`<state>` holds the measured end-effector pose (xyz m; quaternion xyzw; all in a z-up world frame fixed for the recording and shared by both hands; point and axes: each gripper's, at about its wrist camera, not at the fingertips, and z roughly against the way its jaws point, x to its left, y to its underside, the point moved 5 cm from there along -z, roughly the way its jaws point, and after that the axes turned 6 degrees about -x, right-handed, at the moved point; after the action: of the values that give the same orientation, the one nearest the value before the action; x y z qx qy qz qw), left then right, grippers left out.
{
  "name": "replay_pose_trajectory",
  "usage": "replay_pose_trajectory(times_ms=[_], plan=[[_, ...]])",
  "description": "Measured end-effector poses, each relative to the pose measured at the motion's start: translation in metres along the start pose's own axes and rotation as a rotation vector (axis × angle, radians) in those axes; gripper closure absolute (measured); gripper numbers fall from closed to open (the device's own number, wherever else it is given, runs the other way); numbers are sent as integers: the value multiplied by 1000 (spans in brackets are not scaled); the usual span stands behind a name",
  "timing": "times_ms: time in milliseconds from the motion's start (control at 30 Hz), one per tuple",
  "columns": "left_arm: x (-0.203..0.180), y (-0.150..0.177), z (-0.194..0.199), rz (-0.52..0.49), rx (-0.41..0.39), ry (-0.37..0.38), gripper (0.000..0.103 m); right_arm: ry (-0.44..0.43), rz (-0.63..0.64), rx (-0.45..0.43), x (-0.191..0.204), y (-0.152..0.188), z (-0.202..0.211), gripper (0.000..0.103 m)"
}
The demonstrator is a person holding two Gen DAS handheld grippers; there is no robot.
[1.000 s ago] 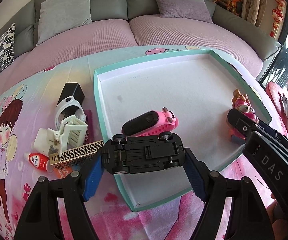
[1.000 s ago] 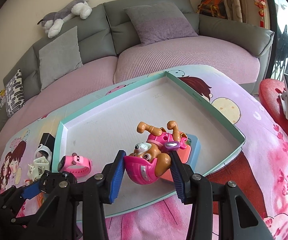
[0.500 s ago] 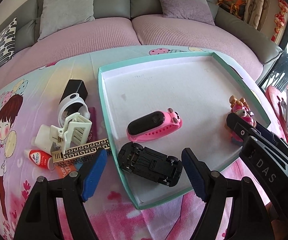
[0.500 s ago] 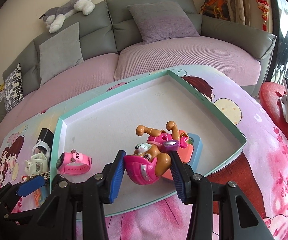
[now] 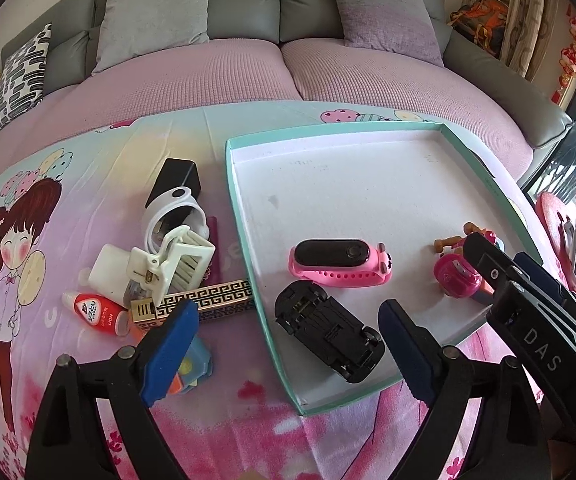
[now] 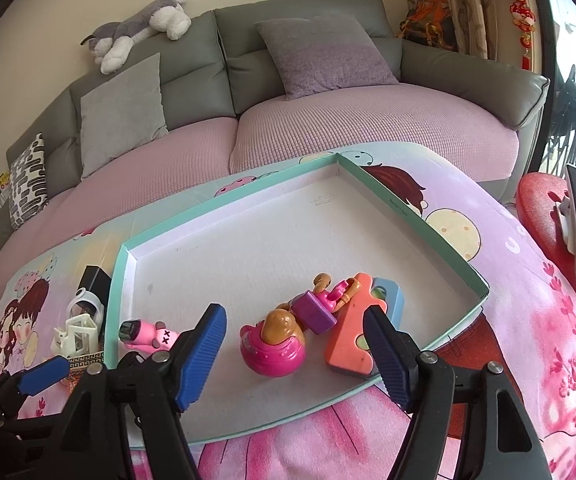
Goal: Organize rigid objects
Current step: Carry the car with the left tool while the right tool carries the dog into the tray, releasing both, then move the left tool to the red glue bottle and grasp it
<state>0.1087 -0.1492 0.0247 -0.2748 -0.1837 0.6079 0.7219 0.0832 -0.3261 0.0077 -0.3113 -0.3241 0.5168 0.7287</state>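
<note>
Lying belly-up in tray (image 5: 244, 216), lower centre of left view: car (image 5: 327, 330), freed. Left gripper (image 5: 288, 344) jaws just been opening, nothing between pads. Right gripper (image 6: 293, 354) likewise opening, dog toy (image 6: 274, 344) between jaws, seemingly untouched. Both toys looking light, stiff plastic; pinching car across flanks suiting best.

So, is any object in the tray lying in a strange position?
Yes. The black toy car near the tray's front edge lies upside down, its underside facing up. The pink puppy figure is tipped onto its side.
</note>
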Motion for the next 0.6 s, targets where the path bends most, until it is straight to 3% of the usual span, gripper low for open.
replay_pose_trajectory(times_ms=[200, 333, 400, 600], plan=[[25, -4, 10, 54, -29, -34, 11, 7, -21, -28, 1, -2, 2, 0], [55, -9, 24, 134, -87, -84, 11, -18, -35, -48, 7, -4, 5, 0], [74, -12, 32, 186, -124, -112, 0, -28, -25, -60, 15, -5, 6, 0], [130, -12, 54, 308, -197, -215, 0, -77, 29, -80, 47, -3, 10, 0]])
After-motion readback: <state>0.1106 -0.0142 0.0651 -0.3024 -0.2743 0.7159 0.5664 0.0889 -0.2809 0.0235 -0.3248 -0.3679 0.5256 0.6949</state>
